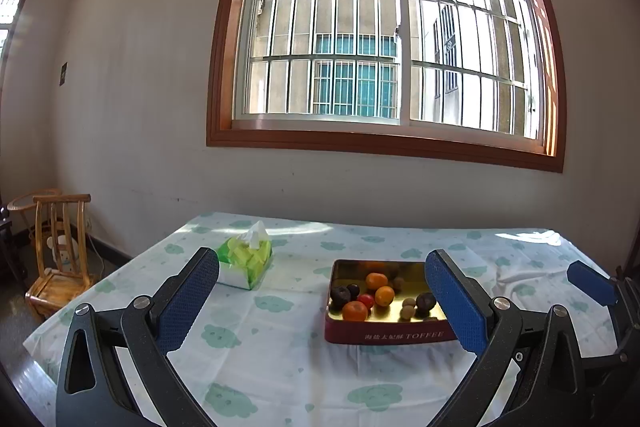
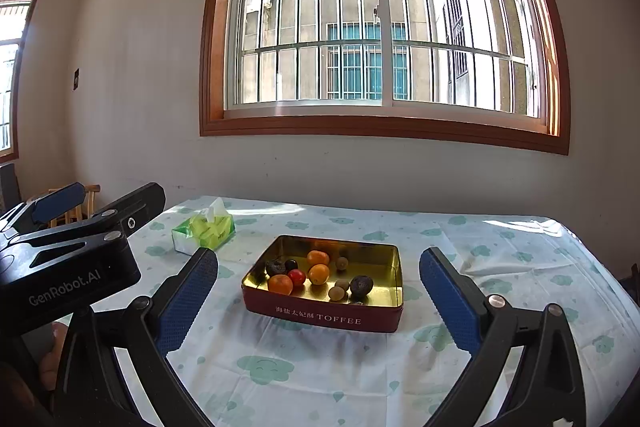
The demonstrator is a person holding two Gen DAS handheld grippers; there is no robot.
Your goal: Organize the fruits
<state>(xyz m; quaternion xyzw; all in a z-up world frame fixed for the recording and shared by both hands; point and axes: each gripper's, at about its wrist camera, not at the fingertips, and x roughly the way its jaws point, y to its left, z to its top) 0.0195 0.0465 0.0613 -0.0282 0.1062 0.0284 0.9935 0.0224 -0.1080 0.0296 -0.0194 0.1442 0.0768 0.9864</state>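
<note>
A red toffee tin [image 1: 384, 335] [image 2: 320, 317] with a gold inside sits on the table and holds several fruits: oranges [image 1: 355, 310] [image 2: 280, 283], a small red tomato [image 1: 366, 300] [image 2: 297, 277], dark round fruits [image 1: 425, 301] [image 2: 361, 286] and small brown ones [image 1: 407, 311] [image 2: 336, 293]. My left gripper [image 1: 320, 297] is open and empty, above the table in front of the tin. My right gripper [image 2: 319, 293] is open and empty, with the tin between its fingers in view but farther off. The left gripper's body [image 2: 72, 267] shows at the left of the right wrist view.
A green tissue pack [image 1: 246, 261] [image 2: 204, 229] lies left of the tin. The table wears a white cloth with green prints [image 1: 260, 359] [image 2: 280, 379]. A wooden chair [image 1: 58, 255] stands at the left by the wall. A barred window is behind the table.
</note>
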